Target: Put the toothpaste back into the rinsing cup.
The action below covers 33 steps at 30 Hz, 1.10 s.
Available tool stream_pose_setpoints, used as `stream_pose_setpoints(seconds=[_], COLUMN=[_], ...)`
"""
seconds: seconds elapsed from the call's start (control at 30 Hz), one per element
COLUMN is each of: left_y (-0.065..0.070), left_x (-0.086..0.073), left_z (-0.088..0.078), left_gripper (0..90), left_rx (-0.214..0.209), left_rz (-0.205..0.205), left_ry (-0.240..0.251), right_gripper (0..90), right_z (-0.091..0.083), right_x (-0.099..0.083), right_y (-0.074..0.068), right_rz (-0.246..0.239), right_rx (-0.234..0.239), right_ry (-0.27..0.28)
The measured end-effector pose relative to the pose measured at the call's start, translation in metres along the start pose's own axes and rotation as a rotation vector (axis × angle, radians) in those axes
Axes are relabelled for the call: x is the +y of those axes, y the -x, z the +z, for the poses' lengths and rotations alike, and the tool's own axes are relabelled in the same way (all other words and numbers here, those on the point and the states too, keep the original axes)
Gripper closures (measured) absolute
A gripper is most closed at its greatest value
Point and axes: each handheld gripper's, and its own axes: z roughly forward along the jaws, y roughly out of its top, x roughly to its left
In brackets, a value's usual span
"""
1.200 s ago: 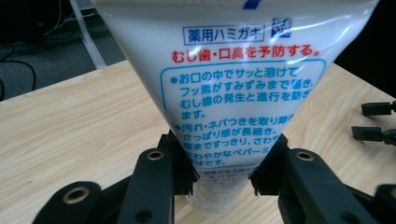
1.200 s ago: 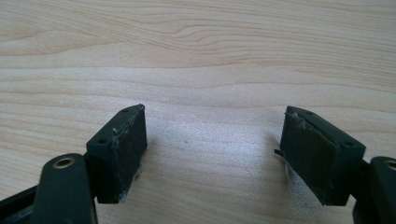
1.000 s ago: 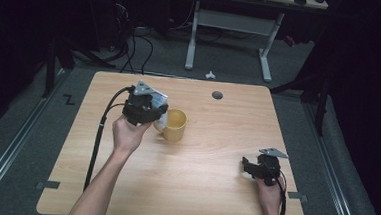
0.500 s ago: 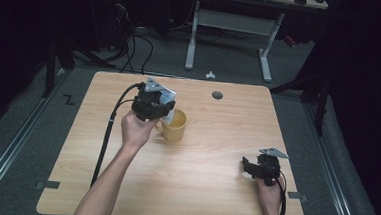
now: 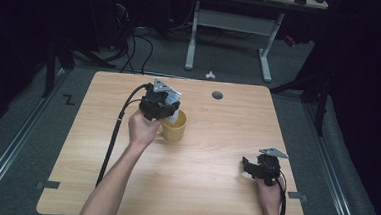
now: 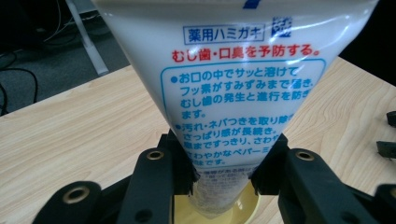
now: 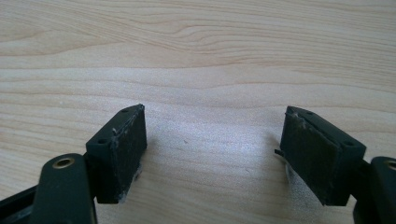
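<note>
My left gripper (image 5: pixel 167 110) is shut on a white toothpaste tube (image 5: pixel 174 117) printed with blue and red writing. In the left gripper view the pads of the left gripper (image 6: pixel 223 161) pinch the tube (image 6: pixel 233 70) near its narrow end, which dips into a yellow cup (image 6: pixel 245 210). The cup (image 5: pixel 175 129) stands left of the table's middle, right below that hand. At the front right, my right gripper (image 5: pixel 248 166) rests low on the wood. Its jaws (image 7: pixel 215 144) are open, with bare tabletop between them.
The wooden table (image 5: pixel 198 198) has a round cable hole (image 5: pixel 217 95) near its far edge. A black cable (image 5: pixel 114 133) trails from the left gripper off the front left. Beyond the table stand the white legs of another desk (image 5: pixel 266 62) on a dark floor.
The left hand has carried the tube rightward and a little down, from beside the cup to over it. Its narrow end now sits in the cup. The right gripper has stayed still.
</note>
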Motion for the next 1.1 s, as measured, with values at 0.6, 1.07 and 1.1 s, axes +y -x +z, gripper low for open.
stream_pose_setpoints(seconds=[0.6, 1.07, 1.1], left_y=[0.001, 0.0, 0.0], left_x=[-0.009, -0.02, -0.021], left_z=[0.016, 0.026, 0.027], left_gripper=[65.8, 65.4, 65.4], left_rx=[0.018, 0.025, 0.023], left_rz=[0.002, -0.004, -0.004], left_ry=[-0.003, -0.013, -0.013], right_gripper=[23.0, 22.9, 22.9], right_z=[0.0, 0.0, 0.0], right_x=[0.0, 0.0, 0.0], right_y=[0.0, 0.0, 0.0], right_rz=[0.0, 0.0, 0.0], right_rx=[0.0, 0.0, 0.0], right_ry=[0.0, 0.0, 0.0])
